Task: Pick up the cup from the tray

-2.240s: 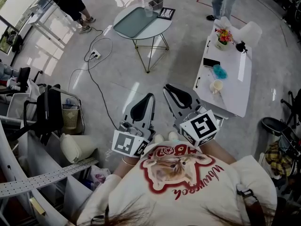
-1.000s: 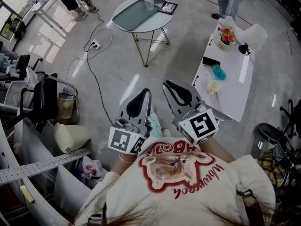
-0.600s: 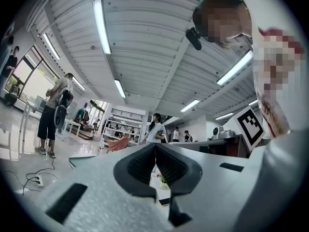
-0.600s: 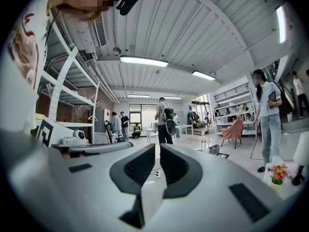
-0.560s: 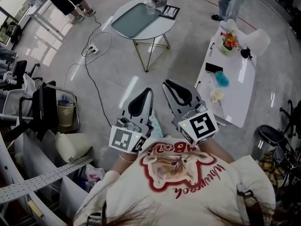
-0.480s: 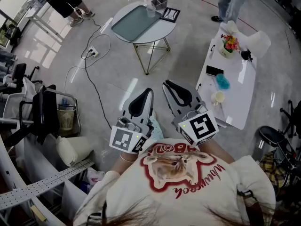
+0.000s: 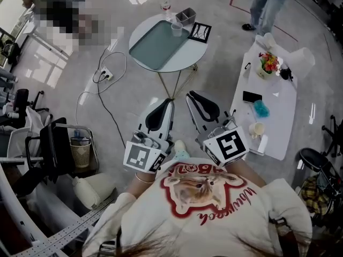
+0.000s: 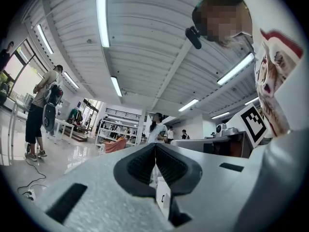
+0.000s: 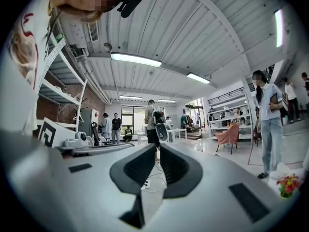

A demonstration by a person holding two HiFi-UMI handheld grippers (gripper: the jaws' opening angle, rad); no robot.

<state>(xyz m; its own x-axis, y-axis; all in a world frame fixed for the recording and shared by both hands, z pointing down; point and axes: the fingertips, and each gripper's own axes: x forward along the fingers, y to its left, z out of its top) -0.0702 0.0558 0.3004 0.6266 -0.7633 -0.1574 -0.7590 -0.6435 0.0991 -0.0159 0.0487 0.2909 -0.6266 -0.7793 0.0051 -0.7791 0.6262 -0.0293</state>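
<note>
A small clear cup [image 7: 176,29] stands at the far corner of a grey-green tray [image 7: 155,46] on a round white table [image 7: 140,29], far ahead of me in the head view. Both grippers are held close to my chest, well short of that table. My left gripper [image 7: 169,101] is shut, its black pads meeting with nothing between them [image 8: 155,151]. The right gripper [image 7: 191,96] is shut and empty as well [image 9: 158,151]. Neither gripper view shows the cup or the tray.
On the round table stand a bottle [image 7: 166,1], a grey box [image 7: 186,16] and a black-framed card [image 7: 200,32]. A long white table [image 7: 278,122] with flowers [image 7: 269,63] lies to the right. A cable and power strip [image 7: 104,75] cross the floor on the left. A person [image 7: 268,1] stands beyond.
The round table has come lower in the head view and looks nearer. Both grippers keep their place before my chest, still shut.
</note>
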